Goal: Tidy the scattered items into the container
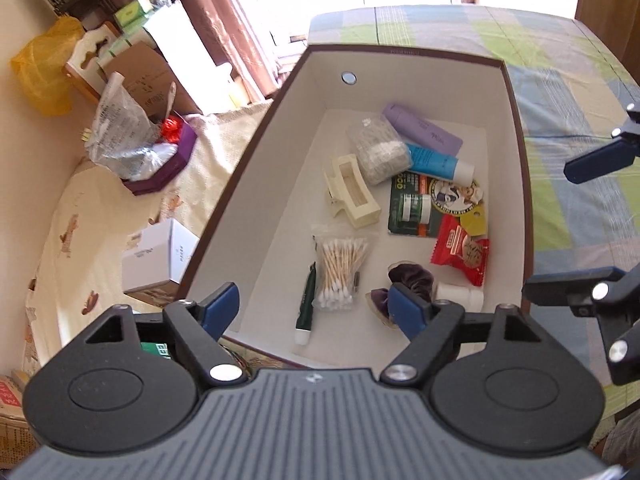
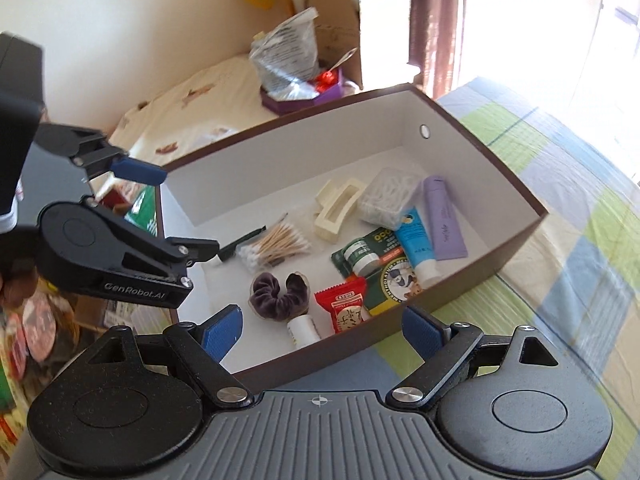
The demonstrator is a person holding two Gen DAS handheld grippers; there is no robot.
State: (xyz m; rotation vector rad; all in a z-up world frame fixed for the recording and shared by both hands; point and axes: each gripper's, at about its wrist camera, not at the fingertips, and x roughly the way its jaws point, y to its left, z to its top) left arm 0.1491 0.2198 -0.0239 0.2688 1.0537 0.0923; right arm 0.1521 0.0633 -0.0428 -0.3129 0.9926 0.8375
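The box [image 1: 256,184] sits on the bed's checked cover [image 1: 568,128], brown outside and white inside, its long axis running away from my left wrist camera toward the window. Everything I can see of the task's items lies inside it.

At the far end, the purple tube [image 1: 424,130] lies slantwise, with the blue tube [image 1: 436,162] just beside it and roughly parallel, white cap toward the box's right wall. A clear pack of white pieces [image 1: 378,150] leans against both tubes. The cream hair claw [image 1: 352,190] lies with its long axis along the box. The green card [image 1: 412,208] lies flat, and the red snack packet [image 1: 462,252] overlaps its near corner. The bag of cotton swabs [image 1: 340,268] runs lengthwise, tips toward me, and the dark green tube [image 1: 306,308] lies beside it, white cap nearest me. The purple scrunchie [image 2: 280,294] curls by the near wall, touching a small white bottle [image 2: 304,330].

My left hand-held gripper [image 1: 320,310] hovers over the near end, fingers spread wide and empty. My right hand-held gripper [image 2: 324,328] hangs over the box's near wall, also spread with nothing between its fingers.

Beyond the box, a white carton [image 1: 156,258] and a purple tray [image 1: 160,168] rest on a cream cloth.
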